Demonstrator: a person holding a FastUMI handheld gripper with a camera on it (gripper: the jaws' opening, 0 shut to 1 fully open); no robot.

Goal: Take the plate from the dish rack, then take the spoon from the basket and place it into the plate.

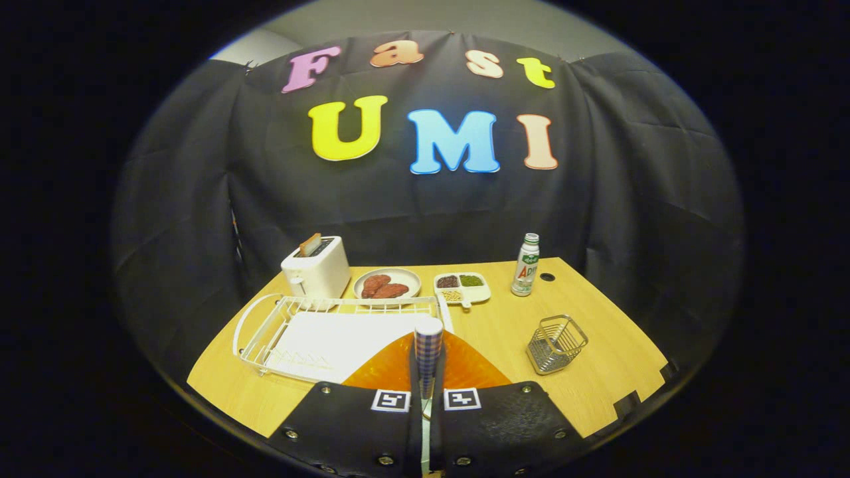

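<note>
My gripper (425,399) is shut on the spoon (428,345), whose blue checked handle sticks out ahead from between the two black fingers. A thin strip of its metal shows in the slit between them. The orange plate (468,369) lies flat on the wooden table directly under and just beyond the fingertips, partly hidden by the fingers and the spoon handle. The white wire dish rack (265,325) stands to the left of the plate with no dishes in it. The small wire basket (556,343) sits to the right of the plate and holds nothing I can see.
At the back of the table (597,392) stand a white toaster (317,267), a white plate with brown food (387,283), a divided snack tray (463,287) and a small bottle (526,265). The table's front edge runs close under the fingers.
</note>
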